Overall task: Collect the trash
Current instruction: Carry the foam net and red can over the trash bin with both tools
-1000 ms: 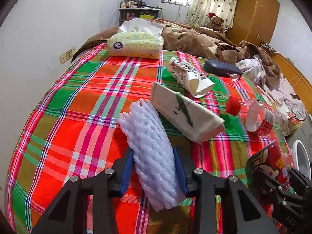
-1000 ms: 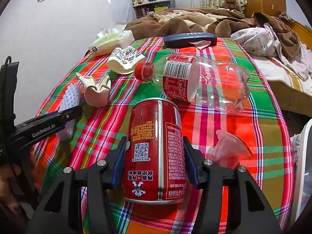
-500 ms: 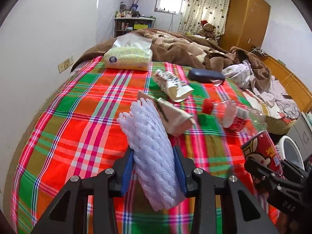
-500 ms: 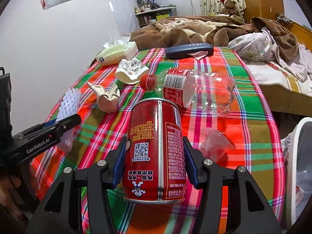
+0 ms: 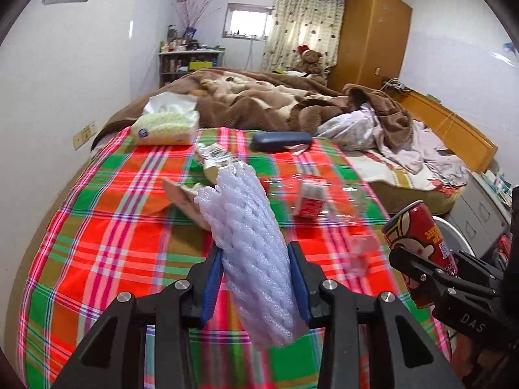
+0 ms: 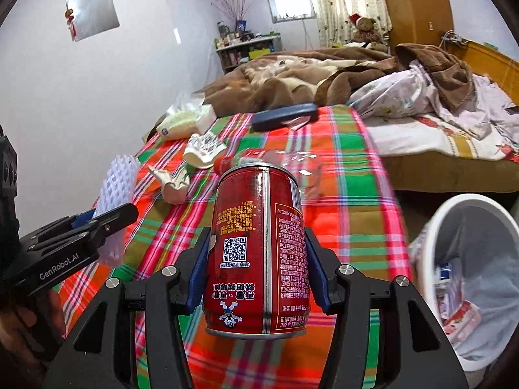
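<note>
Bedroom walls in white close in a bed whose near end is covered by a bright plaid blanket [image 5: 107, 227], with a rumpled brown blanket [image 5: 259, 100] heaped farther back and a wooden wardrobe [image 5: 369, 32] in the far corner. Over the plaid, the left gripper [image 5: 256, 275] has its blue-padded fingers [image 5: 212, 278] clamped on a white foam net sleeve [image 5: 249, 246], which sticks up and forward between them, lifted off the cloth. The right gripper [image 6: 258, 278] has its fingers [image 6: 198, 275] pressed against both sides of a red drink can [image 6: 259, 253], held upright with its printed text upside down; the left view shows the same can [image 5: 418, 243] at the right edge, beyond the side of the bed. Just right of the can in the right view stands a white trash bin [image 6: 431, 217] with a clear liner and some packaging already inside. Lying on the plaid are a clear plastic bottle [image 5: 311, 194] with a red label, blurred, a crumpled paper cup [image 6: 173, 181], a second flattened cup with black print [image 6: 204, 149], a dark blue case [image 5: 280, 139] near the brown blanket, and a pack of tissues [image 5: 165, 126] toward the wall. A teddy bear [image 5: 309, 60] in a red hat sits at the far end, by the patterned curtain [image 5: 301, 19].
</note>
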A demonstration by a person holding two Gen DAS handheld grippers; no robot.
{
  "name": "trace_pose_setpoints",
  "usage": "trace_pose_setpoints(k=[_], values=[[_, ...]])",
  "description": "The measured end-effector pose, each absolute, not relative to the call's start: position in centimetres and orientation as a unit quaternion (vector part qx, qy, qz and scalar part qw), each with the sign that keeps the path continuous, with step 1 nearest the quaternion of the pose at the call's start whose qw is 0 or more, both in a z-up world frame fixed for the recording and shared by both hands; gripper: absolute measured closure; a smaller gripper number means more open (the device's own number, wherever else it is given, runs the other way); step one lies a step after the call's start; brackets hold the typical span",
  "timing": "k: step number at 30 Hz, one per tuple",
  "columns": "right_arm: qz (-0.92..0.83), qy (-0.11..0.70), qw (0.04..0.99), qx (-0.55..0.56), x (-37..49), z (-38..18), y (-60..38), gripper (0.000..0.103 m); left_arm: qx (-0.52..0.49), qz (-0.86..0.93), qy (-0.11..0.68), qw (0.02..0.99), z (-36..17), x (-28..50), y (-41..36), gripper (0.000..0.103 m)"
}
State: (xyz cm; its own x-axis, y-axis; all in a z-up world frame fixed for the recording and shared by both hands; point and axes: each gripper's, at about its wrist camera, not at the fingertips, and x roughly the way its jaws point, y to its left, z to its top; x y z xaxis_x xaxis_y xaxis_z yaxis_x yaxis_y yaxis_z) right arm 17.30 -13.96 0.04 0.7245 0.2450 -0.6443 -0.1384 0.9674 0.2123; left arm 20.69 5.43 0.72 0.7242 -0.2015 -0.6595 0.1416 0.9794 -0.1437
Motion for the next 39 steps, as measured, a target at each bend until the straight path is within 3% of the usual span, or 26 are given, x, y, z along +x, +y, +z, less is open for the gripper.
trace_pose_setpoints(k=[16, 39], values=[[0.037, 0.329, 0.938, 0.099, 14.3, 1.0, -22.2, 0.049, -0.01, -0.175, 0.339, 0.924, 3.1, 17.8, -4.5, 0.063], [-0.065, 0.368, 0.919, 0.123, 12.6, -1.8, -33.5, 0.049, 0.042, -0.317, 0.375, 0.87, 0.2, 17.7, -21.8, 0.063]])
